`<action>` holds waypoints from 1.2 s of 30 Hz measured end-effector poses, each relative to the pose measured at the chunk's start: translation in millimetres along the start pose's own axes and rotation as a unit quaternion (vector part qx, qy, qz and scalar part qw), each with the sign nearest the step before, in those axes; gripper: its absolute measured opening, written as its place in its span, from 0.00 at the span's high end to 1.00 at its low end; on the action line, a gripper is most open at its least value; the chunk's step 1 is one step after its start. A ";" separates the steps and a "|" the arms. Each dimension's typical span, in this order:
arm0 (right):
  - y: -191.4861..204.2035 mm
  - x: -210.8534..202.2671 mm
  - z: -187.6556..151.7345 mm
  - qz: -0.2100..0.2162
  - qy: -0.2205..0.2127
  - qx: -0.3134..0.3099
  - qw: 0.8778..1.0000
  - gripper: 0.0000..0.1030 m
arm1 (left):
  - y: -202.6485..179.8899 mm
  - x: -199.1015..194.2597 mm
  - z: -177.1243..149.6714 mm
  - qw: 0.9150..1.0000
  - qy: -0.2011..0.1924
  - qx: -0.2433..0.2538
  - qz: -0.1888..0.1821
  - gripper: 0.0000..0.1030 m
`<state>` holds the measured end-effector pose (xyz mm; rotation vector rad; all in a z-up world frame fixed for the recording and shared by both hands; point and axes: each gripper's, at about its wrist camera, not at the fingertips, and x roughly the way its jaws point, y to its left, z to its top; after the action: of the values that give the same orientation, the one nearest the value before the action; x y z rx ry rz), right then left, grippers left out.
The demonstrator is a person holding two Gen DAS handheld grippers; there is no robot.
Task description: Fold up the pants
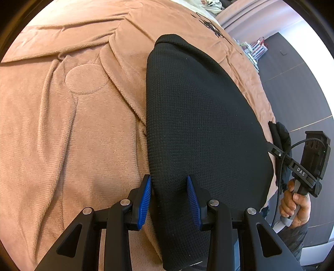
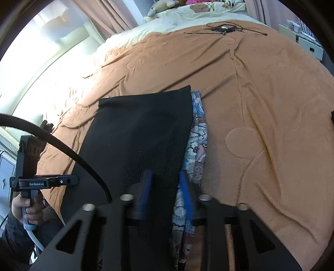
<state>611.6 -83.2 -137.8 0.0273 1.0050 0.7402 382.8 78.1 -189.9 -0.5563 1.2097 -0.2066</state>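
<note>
The black knit pants (image 1: 200, 129) lie flat and long on the brown blanket (image 1: 62, 125). My left gripper (image 1: 169, 200) is open, its blue pads (image 1: 145, 202) straddling the pants' near left edge. In the right wrist view the same black pants (image 2: 142, 133) lie over a patterned fabric (image 2: 198, 146) that shows along their right side. My right gripper (image 2: 166, 196) is open, its blue pads (image 2: 146, 193) either side of the pants' near right edge and the patterned cloth. Each gripper appears in the other's view, the right one (image 1: 309, 166) and the left one (image 2: 41, 181), hand-held.
The blanket covers a bed; a cream sheet and pillows (image 2: 187, 14) lie at its head. Black cables (image 2: 225, 28) rest on the far blanket. A dark floor (image 1: 296, 83) lies beyond the bed edge, with white storage boxes (image 2: 309, 41) to the far right.
</note>
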 end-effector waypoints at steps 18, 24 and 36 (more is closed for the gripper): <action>-25.4 -10.1 -9.0 -0.032 -0.015 0.040 0.999 1.00 | 12.0 8.4 34.3 0.999 -0.010 -0.030 -0.042 0.64; -29.0 -1.5 -14.3 -0.033 -0.008 0.050 0.998 1.00 | 12.2 18.5 17.4 0.994 0.024 -0.055 -0.097 0.62; -37.5 -7.9 -22.9 -0.011 -0.029 0.076 0.997 0.89 | 0.2 -0.1 -2.2 0.994 0.015 -0.046 -0.101 0.87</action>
<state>612.0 -123.2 -157.6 0.1686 1.0026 0.6389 380.7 77.6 -190.5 -0.7584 1.1964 -0.3324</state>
